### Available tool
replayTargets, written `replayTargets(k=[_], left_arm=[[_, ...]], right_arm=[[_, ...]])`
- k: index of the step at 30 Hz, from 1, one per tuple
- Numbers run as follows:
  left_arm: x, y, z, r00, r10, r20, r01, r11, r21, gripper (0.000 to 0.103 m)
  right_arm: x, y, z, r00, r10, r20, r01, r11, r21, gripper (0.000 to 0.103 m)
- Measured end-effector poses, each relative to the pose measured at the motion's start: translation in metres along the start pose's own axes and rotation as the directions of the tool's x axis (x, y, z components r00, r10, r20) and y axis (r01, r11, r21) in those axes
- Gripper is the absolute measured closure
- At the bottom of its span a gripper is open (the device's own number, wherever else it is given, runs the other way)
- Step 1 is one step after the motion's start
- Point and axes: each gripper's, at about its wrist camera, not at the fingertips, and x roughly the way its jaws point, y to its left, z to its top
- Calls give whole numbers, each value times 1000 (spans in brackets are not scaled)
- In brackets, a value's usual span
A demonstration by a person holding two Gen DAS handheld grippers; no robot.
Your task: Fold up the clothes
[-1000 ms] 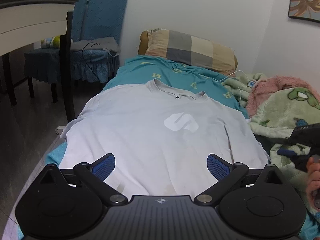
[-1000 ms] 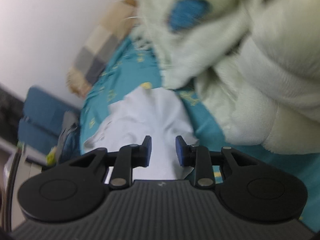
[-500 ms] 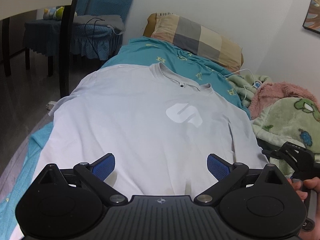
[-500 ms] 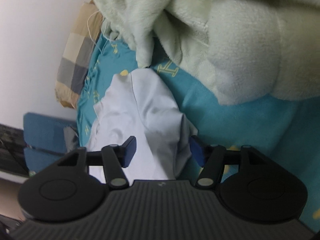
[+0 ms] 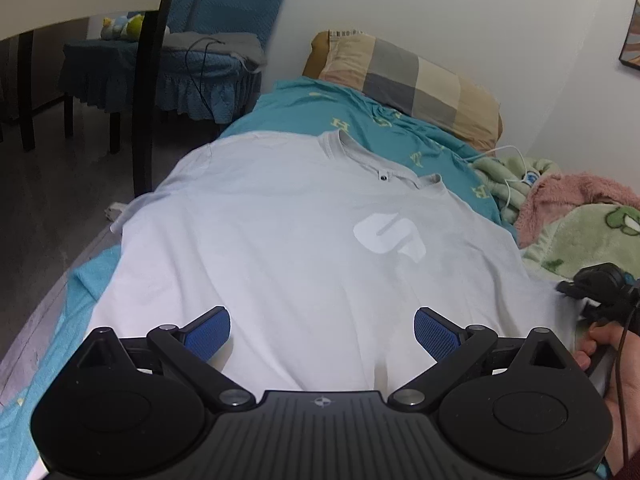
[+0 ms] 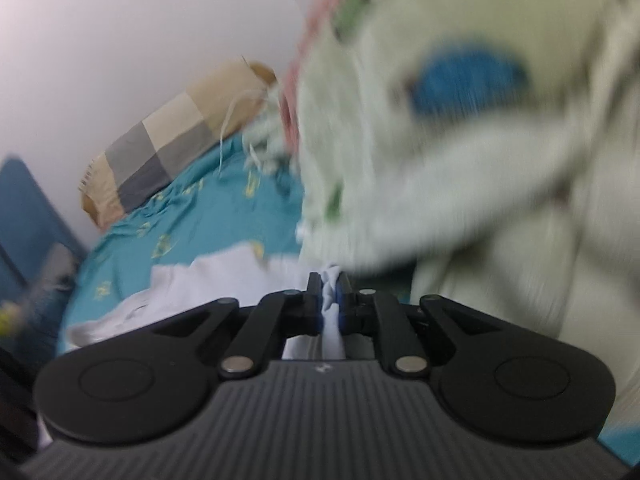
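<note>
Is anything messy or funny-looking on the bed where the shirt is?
The white T-shirt lies mostly flat, but one edge is bunched up, pinched in the right gripper, whose jaws have just closed on it. Beside it, the green fleece blanket and a pink one sit in a crumpled heap, with a white cable trailing over them.

A plain white wall runs behind a bed covered in a teal sheet with yellow letters. At its head lies a checked pillow in tan, grey and cream. Along the wall side are piled a pale green fleece blanket with cartoon prints and a pink fluffy blanket. Beside the bed stands a chair in a blue quilted, frilled cover, near a white-topped table on dark legs. The floor is dark grey. A framed picture corner hangs on the right; light is soft and even
</note>
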Motion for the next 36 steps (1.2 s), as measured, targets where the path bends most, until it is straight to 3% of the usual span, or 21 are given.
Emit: replayTargets(k=[2,3,5,7,10,12,14,15,16,17,18,22,26,31,36], left_arm=[[-3,2,3,1000,11,23,-11,1000,6,3],[-4,3,4,999,16,34,-17,1000,7,3],[-7,6,7,998,23,51,-23,1000,5,3],[-10,9,11,997,28,69,-29,1000,3,3],[-14,16,15,995,42,89,-43,999,2,4],[-14,20,17,994,52,97,-53,999,3,4],[-14,23,19,993,62,104,-62,998,3,4],[-13,24,19,992,65,108,-66,998,7,4],[-11,25,19,992,66,110,-68,998,16,4],[-10,24,19,991,68,112,-71,997,28,4],[-9,22,18,991,69,114,-75,996,44,4],[-7,11,12,991,59,120,-73,990,122,4],[-9,-5,2,992,34,124,-60,976,210,5],[-17,-30,-17,993,-16,119,-23,948,318,7],[-22,-65,-42,992,-62,108,5,885,466,10]], right_arm=[[-14,32,-1,989,-30,147,70,961,-269,94],[-24,53,-10,973,19,228,82,901,-426,94],[-37,89,-35,956,165,243,27,773,-633,94],[-41,115,-65,959,246,143,-60,666,-744,94],[-39,137,-110,946,302,-119,-272,538,-798,92],[-32,143,-130,929,272,-251,-359,501,-788,90],[-31,145,-135,930,264,-256,-358,495,-792,83],[-31,143,-129,924,270,-270,-374,502,-780,77],[-32,139,-120,913,276,-299,-405,536,-741,62],[-33,134,-110,901,285,-328,-435,584,-686,45],[-39,126,-98,888,297,-351,-459,637,-620,39],[-71,86,-50,845,335,-418,-484,810,-330,36],[-115,50,-16,863,317,-393,-415,889,-194,36],[-159,2,12,919,258,-297,-304,945,-117,36],[-170,-24,50,937,295,-189,-307,951,-34,35]])
